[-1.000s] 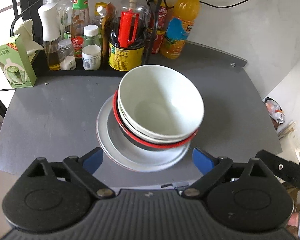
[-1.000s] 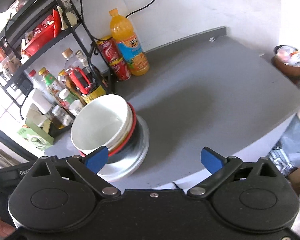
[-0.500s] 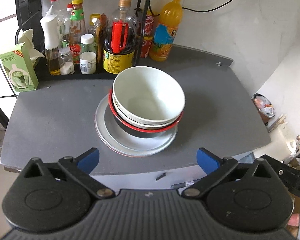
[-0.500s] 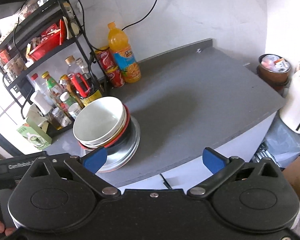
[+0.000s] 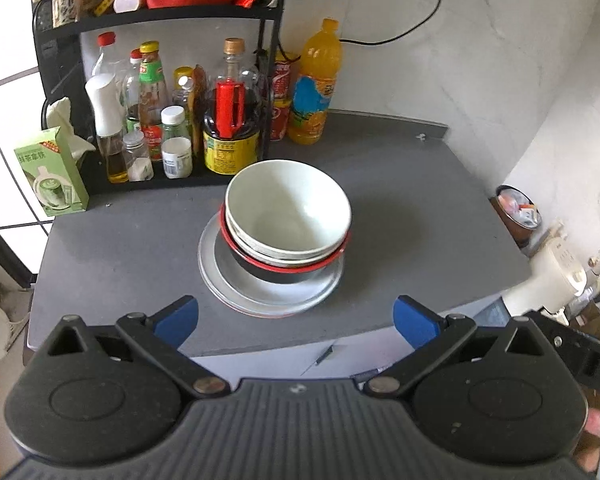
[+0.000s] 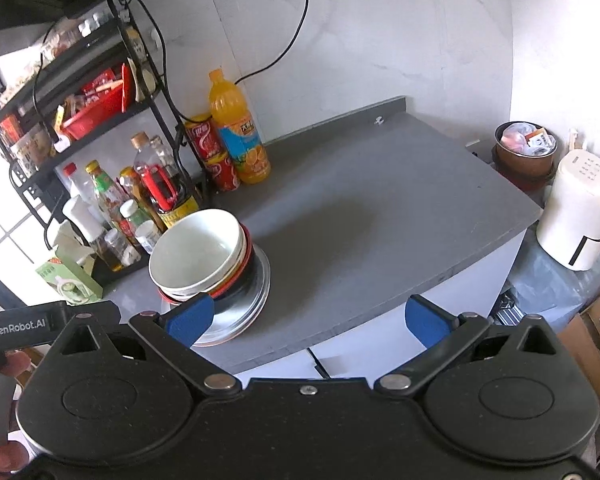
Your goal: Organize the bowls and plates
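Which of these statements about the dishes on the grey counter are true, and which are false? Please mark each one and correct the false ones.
1. The white ceramic bowl sits on top of the stack. True.
2. The red-rimmed black bowl stands alone beside the stack. False: it is inside the stack, under the white bowls and on the pale grey round plates.
3. The left gripper holds a plate. False: its blue pads are wide apart with nothing between them, and it is drawn back from the stack.
4. The orange plastic juice bottle stands at the back of the grey counter, next to the black wire rack. True.
5. The right gripper is open and holds nothing. True.
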The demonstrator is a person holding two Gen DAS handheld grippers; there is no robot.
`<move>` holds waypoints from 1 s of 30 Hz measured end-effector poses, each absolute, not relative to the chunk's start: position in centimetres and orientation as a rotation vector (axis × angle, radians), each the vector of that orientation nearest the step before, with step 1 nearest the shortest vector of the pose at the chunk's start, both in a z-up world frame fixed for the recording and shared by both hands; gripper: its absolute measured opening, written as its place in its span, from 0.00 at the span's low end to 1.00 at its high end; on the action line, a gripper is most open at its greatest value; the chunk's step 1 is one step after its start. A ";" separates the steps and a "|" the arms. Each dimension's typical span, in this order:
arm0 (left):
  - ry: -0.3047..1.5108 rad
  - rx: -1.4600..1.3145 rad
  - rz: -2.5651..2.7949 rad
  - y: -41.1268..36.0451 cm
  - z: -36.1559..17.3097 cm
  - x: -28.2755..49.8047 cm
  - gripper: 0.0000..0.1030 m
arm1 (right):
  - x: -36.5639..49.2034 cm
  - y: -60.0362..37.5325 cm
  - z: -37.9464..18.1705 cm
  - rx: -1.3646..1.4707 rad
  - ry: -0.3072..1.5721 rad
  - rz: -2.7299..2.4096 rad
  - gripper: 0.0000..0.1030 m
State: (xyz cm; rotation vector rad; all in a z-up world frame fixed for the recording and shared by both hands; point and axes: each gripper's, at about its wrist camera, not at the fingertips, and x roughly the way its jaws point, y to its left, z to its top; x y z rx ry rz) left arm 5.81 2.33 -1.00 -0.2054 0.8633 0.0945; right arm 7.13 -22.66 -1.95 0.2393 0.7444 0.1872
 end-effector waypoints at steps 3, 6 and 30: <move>0.846 -0.186 0.083 1.9 -0.1 5.1 1.00 | 6.6 -23.2 -1.5 0.238 0.744 0.189 1.00; 0.829 -0.173 0.073 1.6 0.8 4.6 1.00 | 6.0 -23.6 -1.0 0.229 0.745 0.181 1.00; 0.864 -0.060 -0.008 -0.4 2.0 2.6 1.00 | 2.3 -24.3 1.0 0.179 0.718 0.127 1.00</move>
